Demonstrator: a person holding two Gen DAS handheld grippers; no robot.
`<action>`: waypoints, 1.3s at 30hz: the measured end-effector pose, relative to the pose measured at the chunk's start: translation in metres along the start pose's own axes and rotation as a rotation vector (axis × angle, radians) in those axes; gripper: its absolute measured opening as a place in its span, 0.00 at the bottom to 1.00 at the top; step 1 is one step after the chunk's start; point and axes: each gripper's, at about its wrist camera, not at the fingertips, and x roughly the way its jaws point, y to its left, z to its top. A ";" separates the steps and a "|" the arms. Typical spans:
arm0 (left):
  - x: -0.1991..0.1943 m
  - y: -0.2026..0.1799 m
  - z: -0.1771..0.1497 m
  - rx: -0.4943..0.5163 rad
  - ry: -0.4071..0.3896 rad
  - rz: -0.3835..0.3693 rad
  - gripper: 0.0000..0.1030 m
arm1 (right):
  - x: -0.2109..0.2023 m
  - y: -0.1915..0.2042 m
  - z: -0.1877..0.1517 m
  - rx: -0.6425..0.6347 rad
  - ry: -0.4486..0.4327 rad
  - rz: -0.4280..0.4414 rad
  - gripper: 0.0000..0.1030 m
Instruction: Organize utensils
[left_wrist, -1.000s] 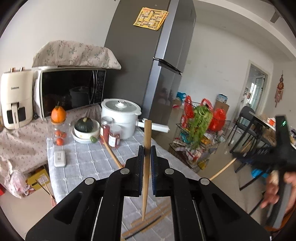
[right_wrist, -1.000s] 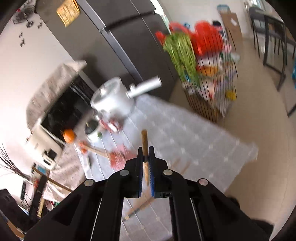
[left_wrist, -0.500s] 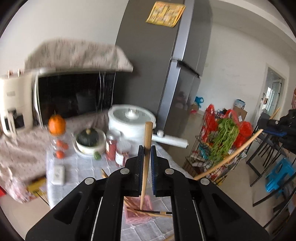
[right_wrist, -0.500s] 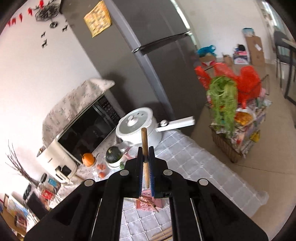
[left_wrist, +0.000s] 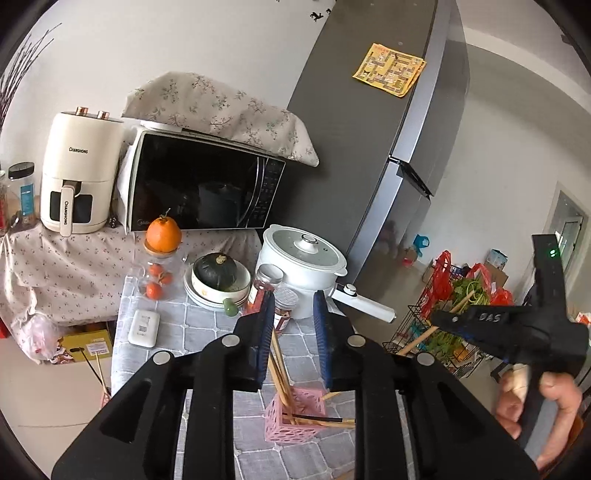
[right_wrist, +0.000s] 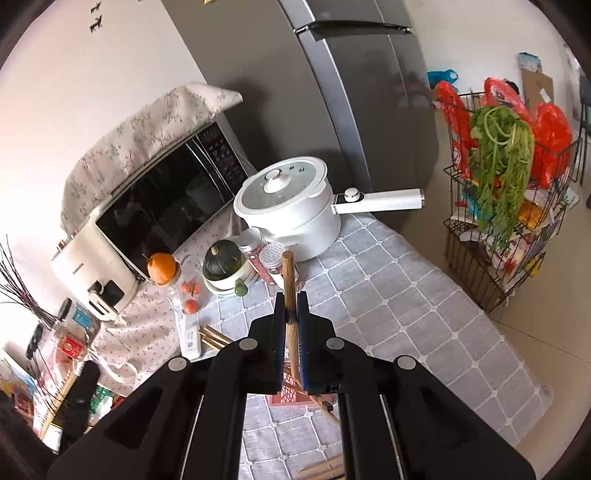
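Setting: kitchen corner; grey quilted tablecloth (left_wrist: 207, 332) with a diamond grid, microwave (left_wrist: 199, 192) under a flowered cover, white pot (left_wrist: 303, 266), fridge (left_wrist: 369, 155).
Change: left gripper (left_wrist: 293, 332) was clamped on a chopstick a second ago; its jaws have just been opening and now stand apart with nothing pressed between the pads.
Released stick: chopstick (left_wrist: 277, 363) leans in the basket just below the left jaw, beside others already there.
Meaning: one more utensil appears delivered; I judge this hand free to fetch again.
Basket: pink basket (left_wrist: 295, 417), square, perforated plastic, on the cloth under both grippers.
Right gripper (right_wrist: 291, 325): jaws together on a wooden stick (right_wrist: 289, 280), upright, blunt end up; it has swung in over the basket since a second ago.
Remaining: loose sticks (right_wrist: 321, 469) lie flat on the cloth near the front edge.
Materials: sticks slim, smooth, pale wood; pads blue, ribbed; gripper bodies matte black.
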 end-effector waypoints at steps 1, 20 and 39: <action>0.004 0.001 0.000 -0.005 0.011 0.004 0.20 | 0.005 0.003 -0.002 -0.003 0.005 -0.003 0.06; 0.026 -0.024 -0.039 0.098 0.121 0.049 0.41 | -0.007 0.002 -0.062 -0.144 -0.077 -0.195 0.23; 0.023 -0.056 -0.103 0.269 0.196 0.114 0.93 | -0.039 -0.068 -0.128 -0.125 -0.147 -0.413 0.93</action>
